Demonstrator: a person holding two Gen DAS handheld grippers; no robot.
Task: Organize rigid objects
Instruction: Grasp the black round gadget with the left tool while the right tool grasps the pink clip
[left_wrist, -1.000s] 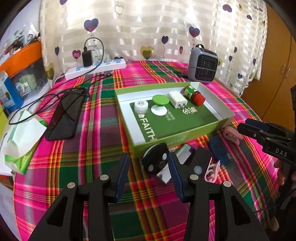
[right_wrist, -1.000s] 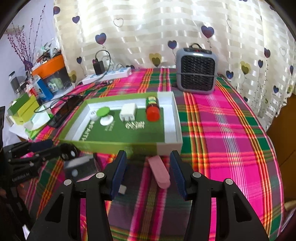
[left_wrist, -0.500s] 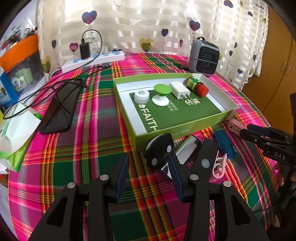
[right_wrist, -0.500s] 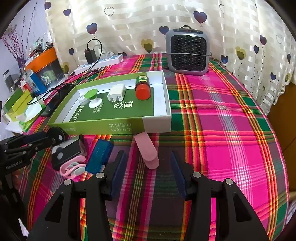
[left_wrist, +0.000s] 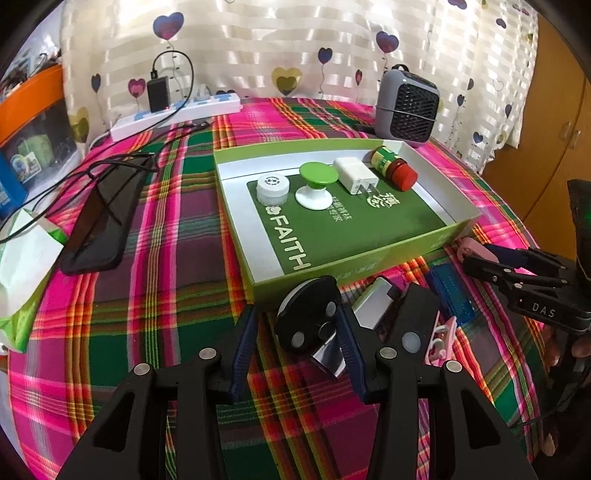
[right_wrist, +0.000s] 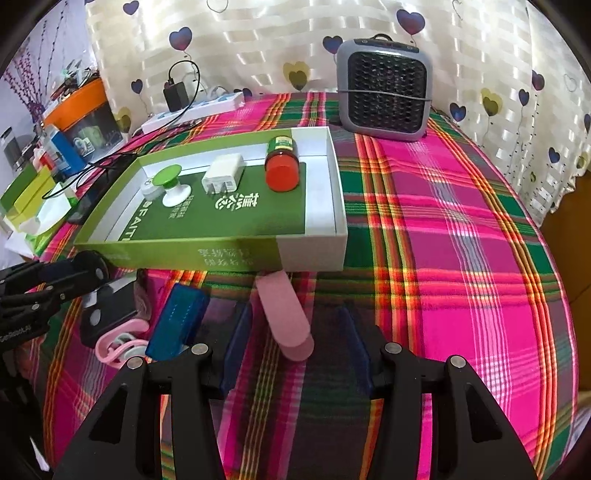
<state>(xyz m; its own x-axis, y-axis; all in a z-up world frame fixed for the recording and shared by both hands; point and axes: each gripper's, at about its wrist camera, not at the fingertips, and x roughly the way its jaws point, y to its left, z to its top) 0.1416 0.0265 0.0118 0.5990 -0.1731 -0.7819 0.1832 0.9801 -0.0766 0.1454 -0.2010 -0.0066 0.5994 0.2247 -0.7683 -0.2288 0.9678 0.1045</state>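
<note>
green box (right_wrist: 236, 254) mid-worktop near its front edge, left gripper (left_wrist: 295, 350) fingers wide around black round disc (left_wrist: 308, 317), right gripper (right_wrist: 295, 350) fingers wide, straddling pink case (right_wrist: 284, 317), neither gripped

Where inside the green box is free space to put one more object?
The green box is bare across its near half, between the printed words and the front wall. Its far end is crowded: white cap, green knob, white charger, red-capped bottle. Outside, the cloth right of the box toward the fan heater is free.
</note>
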